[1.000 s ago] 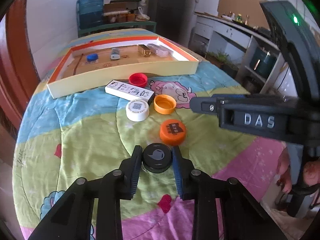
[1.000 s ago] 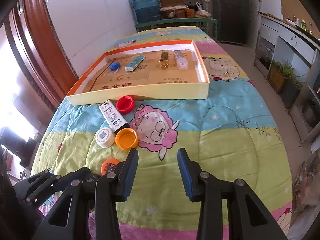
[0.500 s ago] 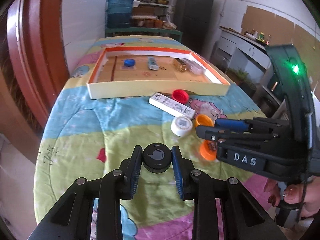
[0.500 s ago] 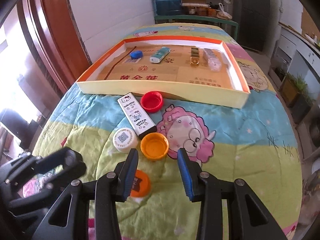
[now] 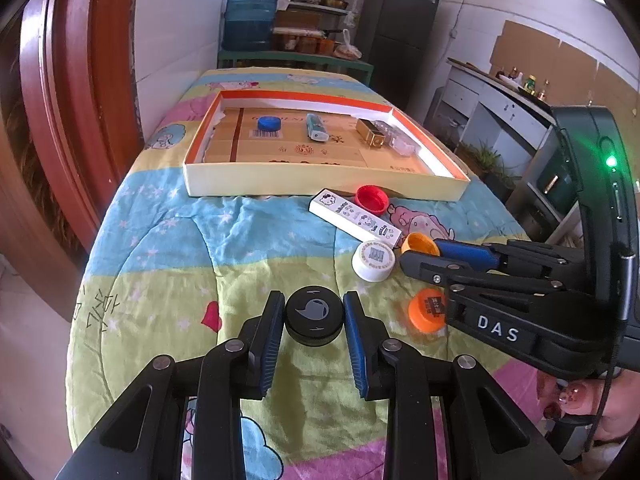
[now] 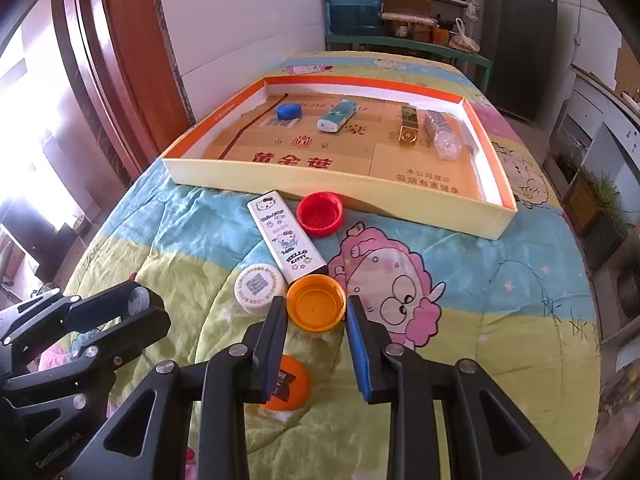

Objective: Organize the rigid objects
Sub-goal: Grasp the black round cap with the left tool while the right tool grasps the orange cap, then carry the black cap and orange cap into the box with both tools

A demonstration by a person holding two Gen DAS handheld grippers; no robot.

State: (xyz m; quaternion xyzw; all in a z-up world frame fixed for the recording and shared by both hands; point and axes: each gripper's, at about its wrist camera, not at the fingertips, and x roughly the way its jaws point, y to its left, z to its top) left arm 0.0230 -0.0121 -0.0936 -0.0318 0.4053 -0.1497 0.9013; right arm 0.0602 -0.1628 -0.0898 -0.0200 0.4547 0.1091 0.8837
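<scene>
— Caps and small boxes were what she was sorting into the tray [image 6: 332,184] on the quilt [image 6: 500,280]. How far had she got?

— Under halfway, I'd say. Four things lay in the tray: a blue cap [image 6: 289,111], a teal tube [image 6: 337,116], a gold box [image 6: 409,130] and a clear case [image 6: 442,136].

— And outside it?

— The white box [image 6: 286,236], red cap [image 6: 319,213], white lid [image 6: 258,288], an open orange cap [image 6: 316,303] and a printed orange cap [image 6: 286,384] sat on the quilt near the tray's front wall.

— What about her tools?

— The left gripper [image 5: 314,320] was pinching a black cap [image 5: 314,315], well short of the tray. The right gripper [image 6: 316,320] was spread, its fingers either side of the open orange cap, not yet squeezing it as far as I could tell.
</scene>
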